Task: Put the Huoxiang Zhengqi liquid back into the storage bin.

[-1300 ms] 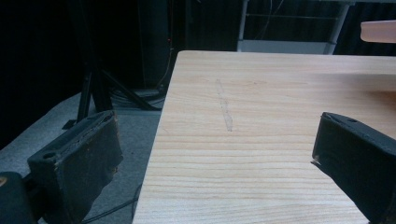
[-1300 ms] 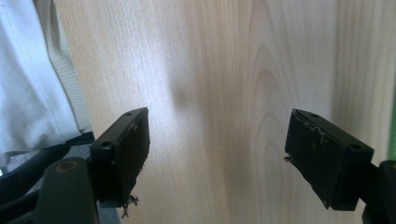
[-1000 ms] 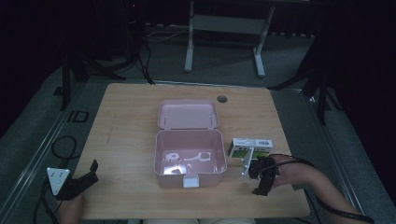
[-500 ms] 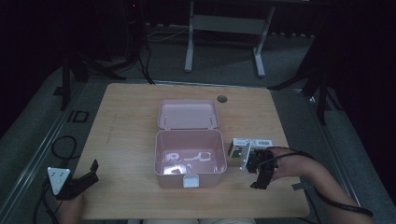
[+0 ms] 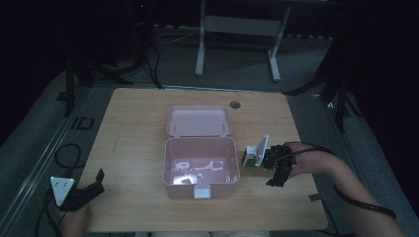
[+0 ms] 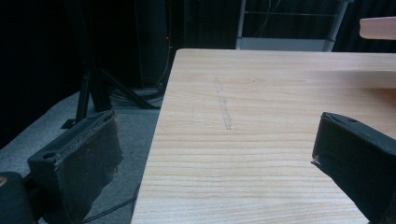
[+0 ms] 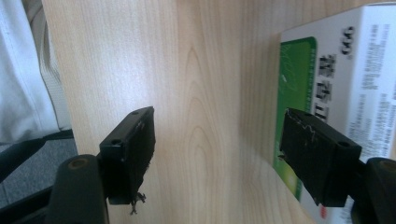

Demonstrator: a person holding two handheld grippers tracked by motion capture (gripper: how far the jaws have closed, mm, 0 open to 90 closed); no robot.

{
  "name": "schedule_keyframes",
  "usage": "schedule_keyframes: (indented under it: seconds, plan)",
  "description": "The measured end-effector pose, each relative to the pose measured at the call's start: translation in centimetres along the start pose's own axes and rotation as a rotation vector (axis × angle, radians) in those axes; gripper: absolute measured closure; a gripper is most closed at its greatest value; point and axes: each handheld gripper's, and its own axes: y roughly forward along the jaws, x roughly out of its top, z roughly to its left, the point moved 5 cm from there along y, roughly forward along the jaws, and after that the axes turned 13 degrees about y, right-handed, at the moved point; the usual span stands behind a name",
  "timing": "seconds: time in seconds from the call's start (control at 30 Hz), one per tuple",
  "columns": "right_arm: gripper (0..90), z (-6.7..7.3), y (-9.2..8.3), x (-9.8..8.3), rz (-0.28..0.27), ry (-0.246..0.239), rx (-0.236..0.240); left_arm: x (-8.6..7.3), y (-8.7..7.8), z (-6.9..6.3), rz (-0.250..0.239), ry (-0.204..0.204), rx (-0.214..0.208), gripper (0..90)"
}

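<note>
A pink box [image 5: 200,168] sits open near the middle of the table [image 5: 133,128], its lid [image 5: 199,120] laid back flat behind it, so the inside is free to take things from above. A few pale small items lie on its floor; they are too faint to name.

The thing in hand is a small white and green carton [image 5: 256,157], just beside the box's right wall. In the high view it looks tipped up on an edge rather than lying flat, which suggests it is being levered up for a grip. The right tool [image 5: 273,164] is at it. In the right gripper view the carton [image 7: 345,84] stands by the right-hand jaw while the other jaw is over bare wood with a wide gap between. The jaws have just been closing, but they do not clamp the carton: the tool is open, with the carton at one jaw and not between the two.

The left tool [image 5: 89,190] rests at the near left corner of the table, well apart from the box. Its jaws are spread wide with nothing between them, as the left gripper view shows over bare wood. It seems parked there to keep clear of the work.
</note>
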Motion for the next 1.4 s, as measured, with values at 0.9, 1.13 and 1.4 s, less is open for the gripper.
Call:
schedule_keyframes:
  seconds: [0.9, 1.13, 1.4]
  plan:
    - [33.7, -6.6, 0.5, 1.5, 0.060, 0.039, -0.063, 0.0, 0.0, -0.1, 0.006, 0.013, -0.003, 1.6]
    - [39.2, -7.1, 1.7, 1.8, 0.082, 0.025, -0.060, 0.0, 0.1, -0.2, 0.011, 0.018, -0.006, 1.6]
    - [47.5, -8.0, 3.7, 2.0, 0.102, 0.006, -0.064, 0.0, 0.1, -0.2, 0.013, 0.024, -0.006, 1.6]
